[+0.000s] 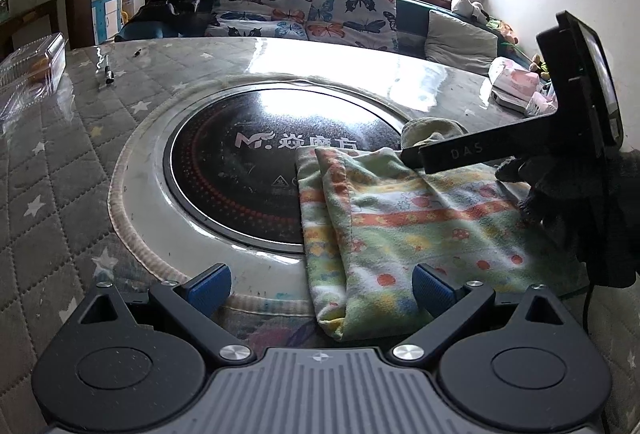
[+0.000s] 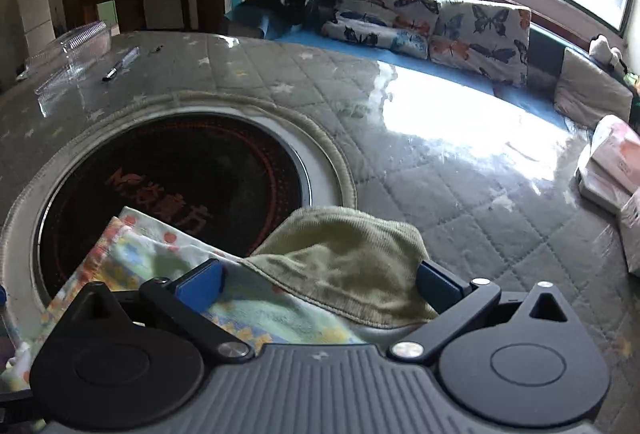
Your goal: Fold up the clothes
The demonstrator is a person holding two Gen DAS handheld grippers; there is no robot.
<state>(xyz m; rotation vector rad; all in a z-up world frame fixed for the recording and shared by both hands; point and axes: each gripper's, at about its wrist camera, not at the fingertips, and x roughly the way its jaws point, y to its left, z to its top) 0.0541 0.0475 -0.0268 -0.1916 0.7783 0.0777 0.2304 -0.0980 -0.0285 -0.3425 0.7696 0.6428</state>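
So the quilted table has a round cooktop sunk in its middle, and the printed garment lies folded across the cooktop's rim, olive cuff on top. Both grippers gape open, holding nothing: left gripper over the garment's near end, right gripper straddling the cuff. Risk, I'd guess: pinching only 1 layer, so the fold slides apart on that glossy cover.

A quilted, star-print surface with a built-in round cooktop was seen; a patterned garment, pen, clear plastic box and tissue packs were laid on it.
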